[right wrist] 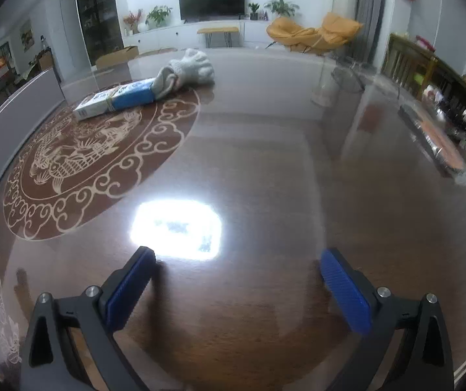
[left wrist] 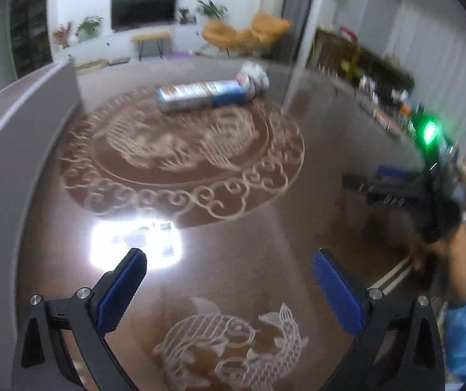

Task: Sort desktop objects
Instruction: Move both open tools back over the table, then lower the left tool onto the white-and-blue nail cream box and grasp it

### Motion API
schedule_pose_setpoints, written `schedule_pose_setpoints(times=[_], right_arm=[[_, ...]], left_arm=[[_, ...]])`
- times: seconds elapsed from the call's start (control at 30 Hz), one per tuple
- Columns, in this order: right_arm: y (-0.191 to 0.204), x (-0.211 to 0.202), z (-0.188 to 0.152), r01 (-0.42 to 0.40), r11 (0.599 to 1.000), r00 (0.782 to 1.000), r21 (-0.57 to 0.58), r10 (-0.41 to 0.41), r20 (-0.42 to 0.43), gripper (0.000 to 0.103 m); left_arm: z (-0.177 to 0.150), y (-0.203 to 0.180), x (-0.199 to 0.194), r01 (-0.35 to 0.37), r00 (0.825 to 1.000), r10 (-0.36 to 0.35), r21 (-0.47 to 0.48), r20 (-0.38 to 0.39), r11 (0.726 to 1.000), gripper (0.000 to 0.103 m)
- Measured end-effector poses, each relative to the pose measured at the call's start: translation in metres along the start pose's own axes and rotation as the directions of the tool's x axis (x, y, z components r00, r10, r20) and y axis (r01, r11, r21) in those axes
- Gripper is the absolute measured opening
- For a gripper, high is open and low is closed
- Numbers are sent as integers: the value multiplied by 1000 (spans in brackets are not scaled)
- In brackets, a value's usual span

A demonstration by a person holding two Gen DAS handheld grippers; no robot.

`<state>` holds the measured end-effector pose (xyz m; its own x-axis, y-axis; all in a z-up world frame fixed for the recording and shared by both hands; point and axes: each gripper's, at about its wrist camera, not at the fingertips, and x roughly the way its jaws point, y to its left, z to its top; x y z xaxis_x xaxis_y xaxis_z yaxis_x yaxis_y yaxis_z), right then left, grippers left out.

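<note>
So both the left gripper [left wrist: 229, 265] and right gripper [right wrist: 237, 265] gape wide, empty, probably because the blue-and-white carton [right wrist: 114, 102] touching the pale knitted glove [right wrist: 189, 68] awaits sorting.

Glossy brown table [right wrist: 265, 150] inlaid with a pale round carved medallion [right wrist: 79, 163], glaring with a white ceiling-light reflection [right wrist: 176, 231]. Far off, white wall bearing a dark television [right wrist: 211, 2], flanked by potted plants [right wrist: 158, 14]. Small wooden bench [right wrist: 218, 31] below. Yellow lounge chair [right wrist: 314, 34] far right. Cluttered sideboard [right wrist: 444, 107] along the right wall.
</note>
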<state>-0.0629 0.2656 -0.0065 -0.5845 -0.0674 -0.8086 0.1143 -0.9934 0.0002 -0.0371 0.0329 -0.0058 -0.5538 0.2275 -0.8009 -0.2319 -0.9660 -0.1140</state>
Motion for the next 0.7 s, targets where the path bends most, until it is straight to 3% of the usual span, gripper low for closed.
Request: schedule_pose_setpoints(times=[0.33, 0.7], right_arm=[[10, -4, -4, -3, 1000, 1000, -26, 2, -8, 103], [11, -4, -4, -2, 1000, 1000, -26, 2, -8, 103]], left_arm=[[13, -11, 32, -31, 998, 36, 110, -45, 994, 103], [66, 13, 45, -45, 999, 47, 175, -10, 984, 103]])
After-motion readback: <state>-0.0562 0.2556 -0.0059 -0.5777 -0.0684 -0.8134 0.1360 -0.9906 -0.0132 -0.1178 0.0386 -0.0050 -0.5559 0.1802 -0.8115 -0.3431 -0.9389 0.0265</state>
